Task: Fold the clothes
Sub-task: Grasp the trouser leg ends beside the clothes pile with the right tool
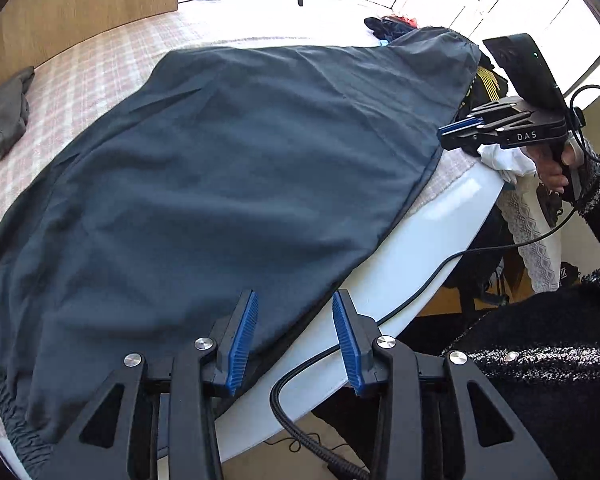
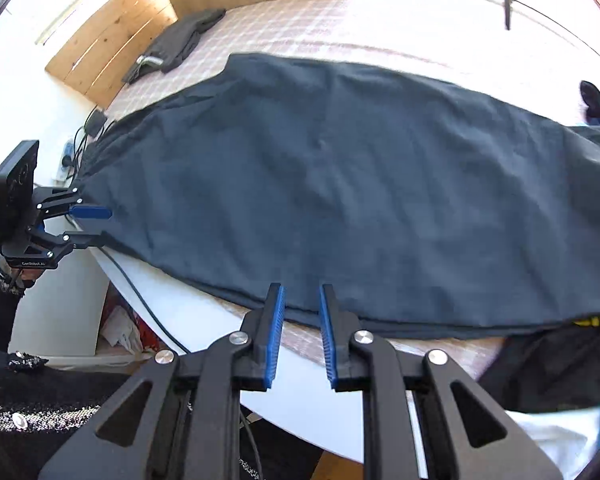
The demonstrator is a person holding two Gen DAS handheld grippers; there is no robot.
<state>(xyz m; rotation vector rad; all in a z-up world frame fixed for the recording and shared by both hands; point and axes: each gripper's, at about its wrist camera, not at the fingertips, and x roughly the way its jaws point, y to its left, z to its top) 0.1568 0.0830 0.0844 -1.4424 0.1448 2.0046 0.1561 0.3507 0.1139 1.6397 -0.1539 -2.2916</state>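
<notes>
dark garment (image 1: 236,184) blankets bed — near edge (image 1: 456,200) bare

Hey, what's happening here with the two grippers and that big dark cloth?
A person holds a gripper in each hand over a large dark blue-grey garment spread flat on a pink checked bed cover. The left gripper and the right gripper both sit open at the garment's near edge, gripping nothing. No fold shows yet. A folded dark grey garment lies apart at the far side.
</notes>
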